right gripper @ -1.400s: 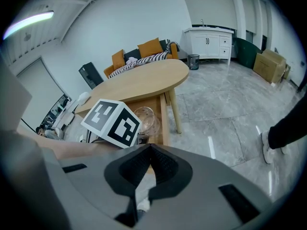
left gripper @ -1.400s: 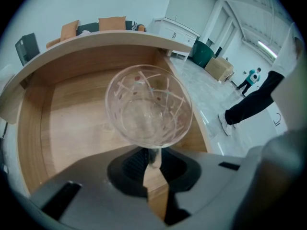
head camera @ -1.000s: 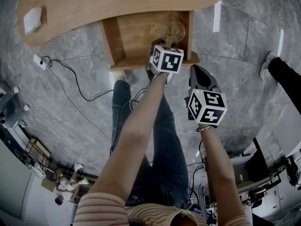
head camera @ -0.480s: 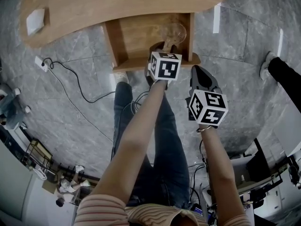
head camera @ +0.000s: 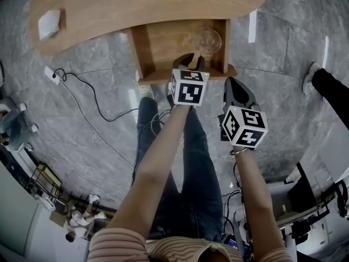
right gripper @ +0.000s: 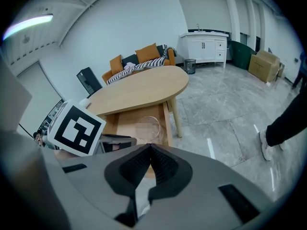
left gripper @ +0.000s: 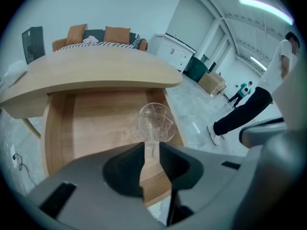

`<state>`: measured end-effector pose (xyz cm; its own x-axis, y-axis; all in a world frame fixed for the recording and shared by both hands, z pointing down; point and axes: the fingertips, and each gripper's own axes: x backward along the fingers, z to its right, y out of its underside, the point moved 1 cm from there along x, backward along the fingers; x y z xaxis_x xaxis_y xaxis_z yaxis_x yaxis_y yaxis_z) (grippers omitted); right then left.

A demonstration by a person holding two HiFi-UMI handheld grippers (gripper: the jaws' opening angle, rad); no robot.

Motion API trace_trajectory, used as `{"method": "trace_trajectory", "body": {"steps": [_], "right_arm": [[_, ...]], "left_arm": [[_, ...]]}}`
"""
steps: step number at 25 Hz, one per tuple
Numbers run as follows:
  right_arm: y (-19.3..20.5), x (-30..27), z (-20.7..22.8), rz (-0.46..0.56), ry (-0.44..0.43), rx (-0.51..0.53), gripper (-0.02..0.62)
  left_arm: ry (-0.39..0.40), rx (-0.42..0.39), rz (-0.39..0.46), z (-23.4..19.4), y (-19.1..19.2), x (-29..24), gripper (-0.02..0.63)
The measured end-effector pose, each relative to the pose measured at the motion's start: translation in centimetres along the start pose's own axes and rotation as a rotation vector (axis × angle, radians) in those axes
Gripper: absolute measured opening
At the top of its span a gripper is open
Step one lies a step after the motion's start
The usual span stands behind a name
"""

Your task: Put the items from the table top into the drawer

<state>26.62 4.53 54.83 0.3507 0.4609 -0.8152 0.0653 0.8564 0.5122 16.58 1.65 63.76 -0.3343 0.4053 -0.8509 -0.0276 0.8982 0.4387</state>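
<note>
A clear cut glass (head camera: 206,39) stands in the open wooden drawer (head camera: 143,53) under the table top (head camera: 136,4). My left gripper (head camera: 189,60) hangs over the drawer's front edge, just short of the glass. In the left gripper view its jaws (left gripper: 151,144) are apart and closing with nothing between them; the glass (left gripper: 156,122) stands free beyond the tips. My right gripper (head camera: 235,84) hovers over the floor to the right of the drawer's front, shut and empty (right gripper: 151,146). A small white item (head camera: 49,23) lies on the table top at the far left.
A power strip with a black cable (head camera: 52,72) lies on the floor left of the drawer. Another person's leg and shoe (head camera: 322,83) are at the right edge. My own legs stand just below the drawer front.
My left gripper has lifted back from the glass toward the drawer's front, leaving the glass standing in the drawer. The right gripper has stayed where it was.
</note>
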Motion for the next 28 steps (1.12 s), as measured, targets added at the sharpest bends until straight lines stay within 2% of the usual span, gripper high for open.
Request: {"method": "trace_trajectory", "body": {"steps": [3, 6, 12, 19, 28], "right_arm": [[-0.5, 0.3, -0.8, 0.013, -0.009, 0.002, 0.008], [-1.2, 1.0, -1.6, 0.036, -0.017, -0.002, 0.008], [-3.4, 2.8, -3.9, 0.093, -0.039, -0.009, 0.008], [-6.5, 6.1, -7.3, 0.157, -0.077, 0.022, 0.008], [-9.1, 10.9, -9.8, 0.231, -0.107, 0.064, 0.008]], "left_arm": [[0.008, -0.013, 0.016, -0.1, -0.3, 1.5, 0.095], [0.003, -0.025, 0.038, -0.3, -0.7, 3.5, 0.053], [-0.007, -0.065, 0.124, -1.7, -3.3, 8.6, 0.014], [0.001, -0.063, 0.170, -1.6, -4.9, 13.5, 0.014], [0.034, -0.072, 0.247, 1.1, -7.0, 18.9, 0.014]]}}
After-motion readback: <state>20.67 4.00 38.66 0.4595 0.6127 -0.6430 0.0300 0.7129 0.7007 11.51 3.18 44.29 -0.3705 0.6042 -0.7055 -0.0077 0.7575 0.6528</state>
